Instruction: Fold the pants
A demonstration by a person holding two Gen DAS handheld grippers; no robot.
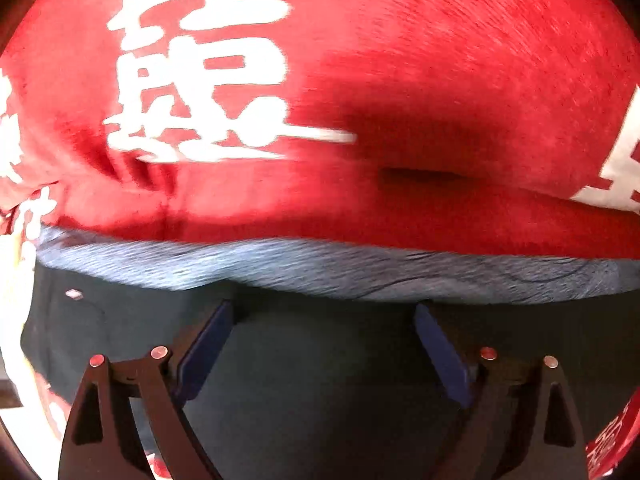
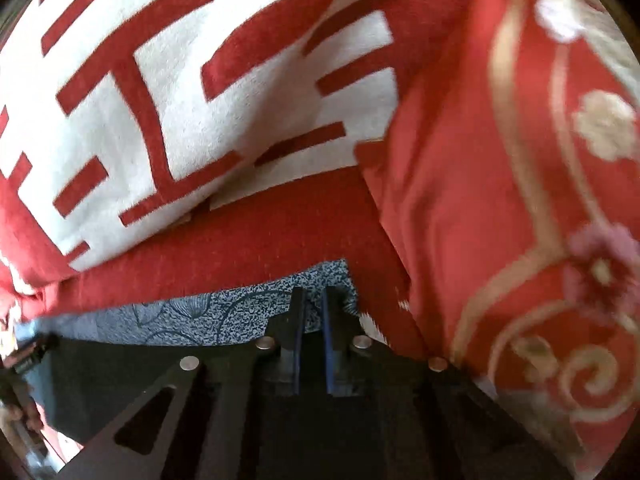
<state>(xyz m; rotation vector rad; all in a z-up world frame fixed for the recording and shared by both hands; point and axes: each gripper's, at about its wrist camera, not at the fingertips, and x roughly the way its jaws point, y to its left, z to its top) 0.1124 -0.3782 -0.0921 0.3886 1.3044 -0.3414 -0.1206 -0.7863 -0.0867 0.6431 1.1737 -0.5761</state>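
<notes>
The dark pants (image 1: 320, 380) lie flat on a blue-grey patterned sheet (image 1: 280, 264). My left gripper (image 1: 324, 312) is open, its blue-padded fingers spread wide just above the pants near their far edge. In the right wrist view the pants (image 2: 120, 380) lie at the lower left on the same sheet (image 2: 224, 316). My right gripper (image 2: 314, 300) has its jaws close together with a narrow gap between the blue pads. I cannot tell whether cloth is pinched between them.
A red blanket with large white characters (image 1: 360, 80) is bunched along the far side of the sheet, and shows in the right wrist view (image 2: 180, 100). A red cushion with gold and floral pattern (image 2: 520, 200) crowds the right side.
</notes>
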